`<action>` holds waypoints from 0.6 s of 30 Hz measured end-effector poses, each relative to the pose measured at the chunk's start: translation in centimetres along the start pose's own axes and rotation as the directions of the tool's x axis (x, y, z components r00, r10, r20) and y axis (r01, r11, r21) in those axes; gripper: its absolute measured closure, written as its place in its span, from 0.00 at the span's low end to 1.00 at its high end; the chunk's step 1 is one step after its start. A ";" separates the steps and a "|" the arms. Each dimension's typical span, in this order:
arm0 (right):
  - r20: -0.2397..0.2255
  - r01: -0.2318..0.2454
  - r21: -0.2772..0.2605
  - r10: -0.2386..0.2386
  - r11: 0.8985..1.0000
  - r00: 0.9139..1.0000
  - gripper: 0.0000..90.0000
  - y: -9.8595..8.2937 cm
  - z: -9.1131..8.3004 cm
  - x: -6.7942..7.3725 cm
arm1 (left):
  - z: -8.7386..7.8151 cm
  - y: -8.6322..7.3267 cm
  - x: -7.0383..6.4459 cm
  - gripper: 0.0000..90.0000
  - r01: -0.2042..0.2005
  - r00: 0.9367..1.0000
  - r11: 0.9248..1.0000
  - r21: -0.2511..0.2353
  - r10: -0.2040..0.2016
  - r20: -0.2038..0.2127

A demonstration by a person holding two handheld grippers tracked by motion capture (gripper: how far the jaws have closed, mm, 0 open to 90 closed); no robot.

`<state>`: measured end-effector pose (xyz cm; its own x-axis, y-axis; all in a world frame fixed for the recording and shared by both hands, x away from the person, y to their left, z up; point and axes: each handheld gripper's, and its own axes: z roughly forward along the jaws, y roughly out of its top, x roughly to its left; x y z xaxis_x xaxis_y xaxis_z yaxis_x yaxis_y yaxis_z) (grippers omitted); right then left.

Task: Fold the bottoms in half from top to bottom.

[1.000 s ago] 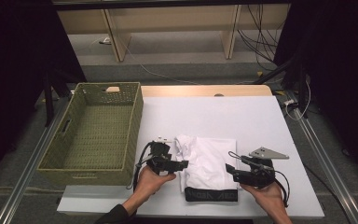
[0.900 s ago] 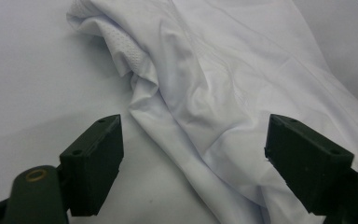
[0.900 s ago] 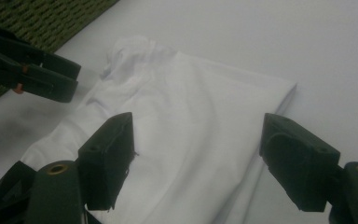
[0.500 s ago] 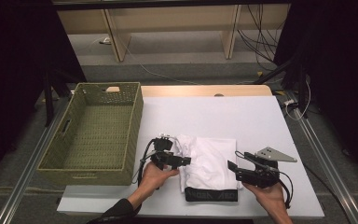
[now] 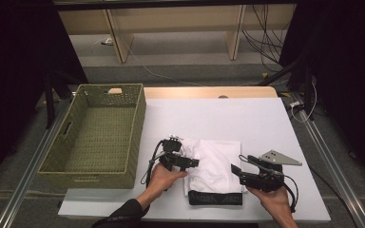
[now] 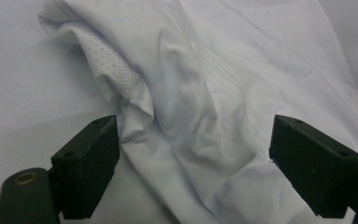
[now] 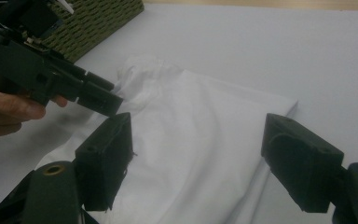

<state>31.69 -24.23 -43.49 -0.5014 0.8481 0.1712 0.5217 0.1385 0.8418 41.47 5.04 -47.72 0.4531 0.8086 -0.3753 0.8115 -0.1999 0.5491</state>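
A white folded garment (image 5: 217,161) with a black waistband (image 5: 215,198) lies on the white table (image 5: 228,118), near its front edge. My left gripper (image 5: 194,163) is at the garment's left edge, its jaws open over a rumpled fold of white cloth (image 6: 223,70). My right gripper (image 5: 236,172) is at the garment's right edge, pointing left, also open with nothing between its jaws. In the right gripper view the garment (image 7: 205,107) spreads ahead of the open jaws, and the left gripper (image 7: 98,95) reaches over its far corner.
A green woven basket (image 5: 100,135) stands empty at the table's left side; its corner (image 7: 98,18) is visible in the right gripper view. Bare table surface stretches behind and to the right of the garment. Cables and wooden shelf legs are beyond the table.
My left gripper has edged right onto the garment's left edge. The right gripper has shifted slightly toward the front. The garment lies as before.
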 end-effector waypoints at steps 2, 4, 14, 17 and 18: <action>-0.002 -0.001 -0.003 0.001 1.000 1.000 0.29 0.0 0.0 0.0 | 0.0 0.0 0.0 0.17 -0.001 1.000 1.000 0.000 0.001 -0.013; -0.002 0.000 -0.004 0.000 1.000 1.000 0.29 0.0 0.0 0.0 | 0.0 0.1 -0.1 0.17 -0.002 1.000 1.000 -0.002 0.002 -0.031; -0.008 0.002 -0.003 -0.002 1.000 1.000 0.30 0.0 -0.1 0.0 | 0.4 -0.1 -0.6 0.17 -0.004 0.999 1.000 0.015 0.005 -0.042; -0.010 0.007 -0.002 -0.007 1.000 1.000 0.30 0.0 0.0 0.1 | 0.6 -0.1 -1.0 0.17 -0.002 1.000 1.000 0.022 0.002 -0.012; -0.011 0.007 -0.006 -0.007 1.000 1.000 0.30 0.0 0.0 0.1 | 0.6 -0.1 -1.1 0.18 0.001 1.000 1.000 0.024 -0.001 -0.002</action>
<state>31.61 -24.11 -43.46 -0.5128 0.8413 0.1708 0.5142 0.1417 0.8459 41.11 3.81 -47.80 0.4519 0.8097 -0.3744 0.8206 -0.2128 0.5304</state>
